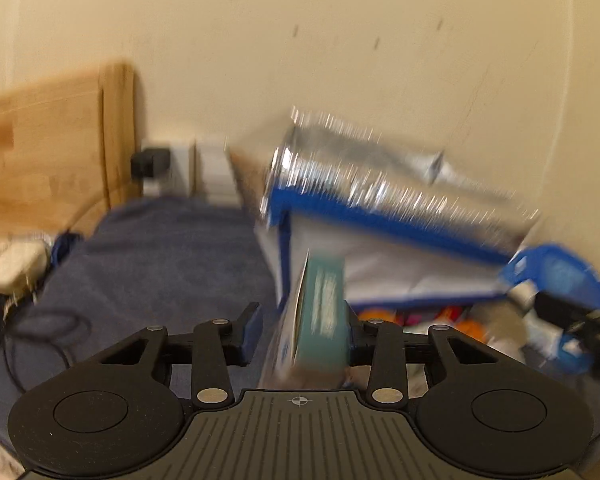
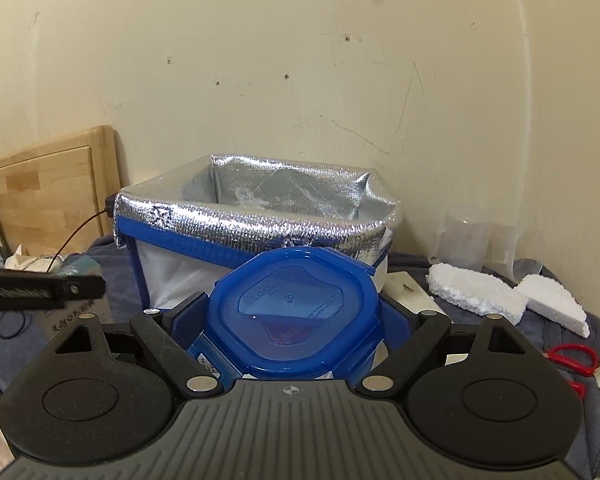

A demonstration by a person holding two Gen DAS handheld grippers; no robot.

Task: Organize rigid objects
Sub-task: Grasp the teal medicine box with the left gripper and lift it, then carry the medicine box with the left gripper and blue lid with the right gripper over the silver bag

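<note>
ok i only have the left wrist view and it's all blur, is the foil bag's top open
Observer: Yes, the foil-lined bag stands open, its rim folded outward.
Operator: what's the right gripper got
Observer: The right gripper is closed on a blue-lidded container, just in front of the bag.
Operator: anything right of the bag
Observer: Two white foam pieces and red scissors lie on the blue cloth.

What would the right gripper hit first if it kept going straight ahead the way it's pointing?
Most likely the insulated bag. The right gripper holds a blue container, and the bag's foil-topped near wall stands directly ahead, so the container would probably meet it first. Depth is hard to judge.
</note>
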